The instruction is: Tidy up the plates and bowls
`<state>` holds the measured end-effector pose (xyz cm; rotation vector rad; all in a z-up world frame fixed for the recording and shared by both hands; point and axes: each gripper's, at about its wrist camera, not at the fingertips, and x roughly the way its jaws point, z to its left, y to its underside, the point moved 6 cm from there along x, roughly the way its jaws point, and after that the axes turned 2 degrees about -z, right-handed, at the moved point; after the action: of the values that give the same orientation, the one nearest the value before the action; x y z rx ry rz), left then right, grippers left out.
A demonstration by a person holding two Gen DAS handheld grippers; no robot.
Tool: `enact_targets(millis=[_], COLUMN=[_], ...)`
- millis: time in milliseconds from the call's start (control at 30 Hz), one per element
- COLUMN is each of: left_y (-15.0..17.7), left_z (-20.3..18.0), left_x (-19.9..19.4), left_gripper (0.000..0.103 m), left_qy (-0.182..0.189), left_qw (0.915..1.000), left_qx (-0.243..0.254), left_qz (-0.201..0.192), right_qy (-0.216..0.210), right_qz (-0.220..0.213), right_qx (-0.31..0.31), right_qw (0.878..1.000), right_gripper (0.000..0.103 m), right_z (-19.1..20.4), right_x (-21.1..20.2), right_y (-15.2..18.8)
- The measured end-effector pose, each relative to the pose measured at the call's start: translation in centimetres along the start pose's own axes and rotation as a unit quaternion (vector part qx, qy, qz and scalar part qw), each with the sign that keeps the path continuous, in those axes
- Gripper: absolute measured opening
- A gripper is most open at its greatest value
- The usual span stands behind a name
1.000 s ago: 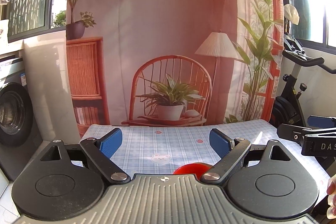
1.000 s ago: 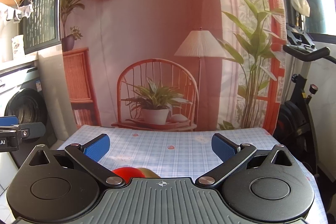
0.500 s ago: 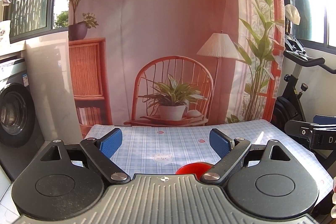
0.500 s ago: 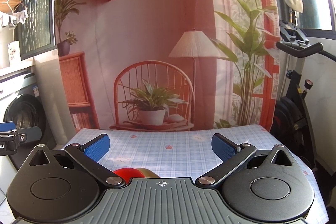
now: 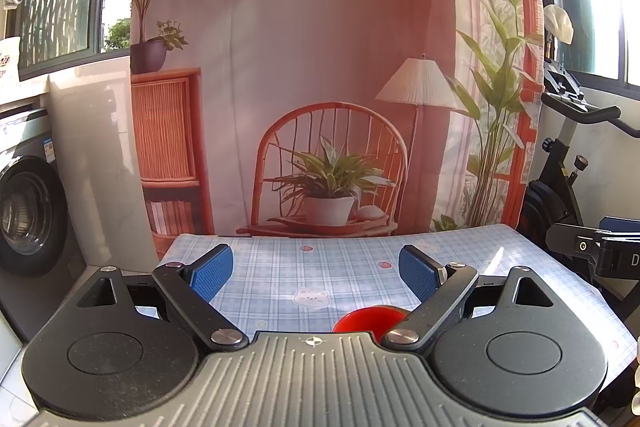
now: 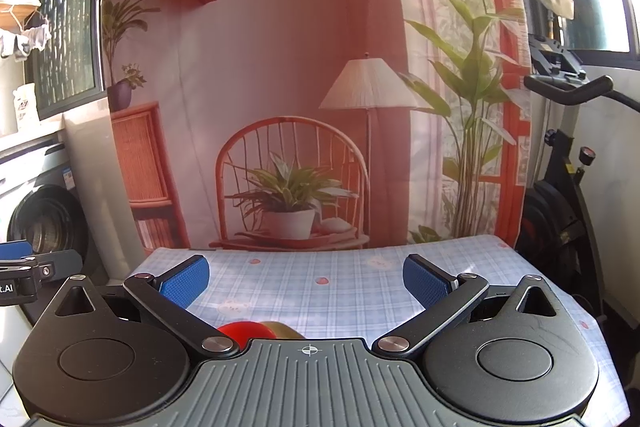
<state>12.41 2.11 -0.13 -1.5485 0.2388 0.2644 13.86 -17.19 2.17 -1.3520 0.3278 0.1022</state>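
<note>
From the left wrist view: the left gripper point(image 5: 316, 271) hangs level above the near end of the bench point(image 5: 352, 267), its jaws spread wide with nothing between them. The blue pads point(image 5: 210, 271) frame only checked cloth. Peeking over the gripper's own body, just on the near side of the bear print point(image 5: 310, 297), is the rim of a red bowl point(image 5: 370, 319). Most of it is hidden, so I cannot tell whether it sits alone or on something. The wide gape looks to me like readiness for a rim grasp, with nothing committed yet. At the right edge, beyond the bench corner, the other tool pokes in, and an exercise bike point(image 5: 568, 163) stands behind it, well clear of the bowl.

Over to the right wrist view: the right gripper point(image 6: 306, 283) is posed the same way, jaws wide apart and empty, looking down the length of the bench. The red bowl shows low and left of centre, tucked against the gripper body, and touching it on the right is a tan, rounded piece point(image 6: 282, 329), perhaps another bowl, too little shown to say. Both lie on the near side of the strawberry print point(image 6: 322, 281). The cloth beyond that print is open, which I would judge the likely sorting space. A washing machine point(image 6: 44, 219) sits off the bench's left side. Nothing blocks either tool's descent, though each gripper's own body hides the dishes it would reach for.
</note>
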Motion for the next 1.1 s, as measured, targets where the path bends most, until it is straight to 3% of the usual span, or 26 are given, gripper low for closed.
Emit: enact_targets(millis=[1100], left_y=[0.1], left_z=[0.25], left_x=[0.06], left_gripper=[0.091], left_qy=[0.002], left_qw=[1.0], left_qx=[0.0], left_qz=[0.004], right_qy=[0.003], right_qz=[-0.003], right_qx=[0.005], right_qw=[1.0], right_gripper=[0.103], right_z=[-0.42], right_x=[-0.26], right_y=[-0.23])
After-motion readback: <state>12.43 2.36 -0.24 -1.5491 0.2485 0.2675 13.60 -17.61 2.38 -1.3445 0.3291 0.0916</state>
